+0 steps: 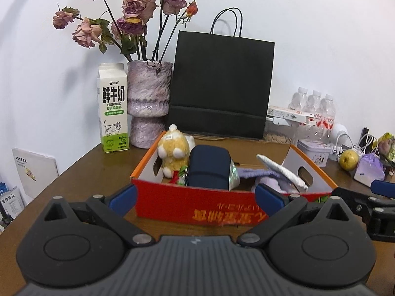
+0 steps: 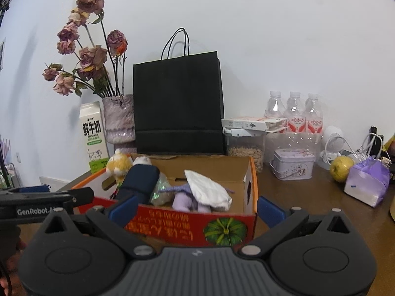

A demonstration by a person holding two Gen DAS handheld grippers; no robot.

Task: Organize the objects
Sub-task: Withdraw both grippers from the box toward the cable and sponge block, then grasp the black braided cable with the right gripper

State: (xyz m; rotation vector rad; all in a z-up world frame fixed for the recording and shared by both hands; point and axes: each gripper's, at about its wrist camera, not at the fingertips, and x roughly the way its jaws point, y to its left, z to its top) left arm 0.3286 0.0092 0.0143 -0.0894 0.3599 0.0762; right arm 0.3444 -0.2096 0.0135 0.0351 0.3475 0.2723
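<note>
Left gripper (image 1: 196, 198): spread wide, empty, just before the red cardboard box (image 1: 197, 207).
Right gripper (image 2: 196, 209): likewise spread, empty.
Box contents: yellow plush toy (image 1: 172, 151), navy pouch (image 1: 208, 170).

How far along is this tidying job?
Already in the red box: a yellow plush toy, a navy pouch and a white cloth. Both the left gripper and right gripper are open, holding nothing. Still out: the apple and tissue pack.
</note>
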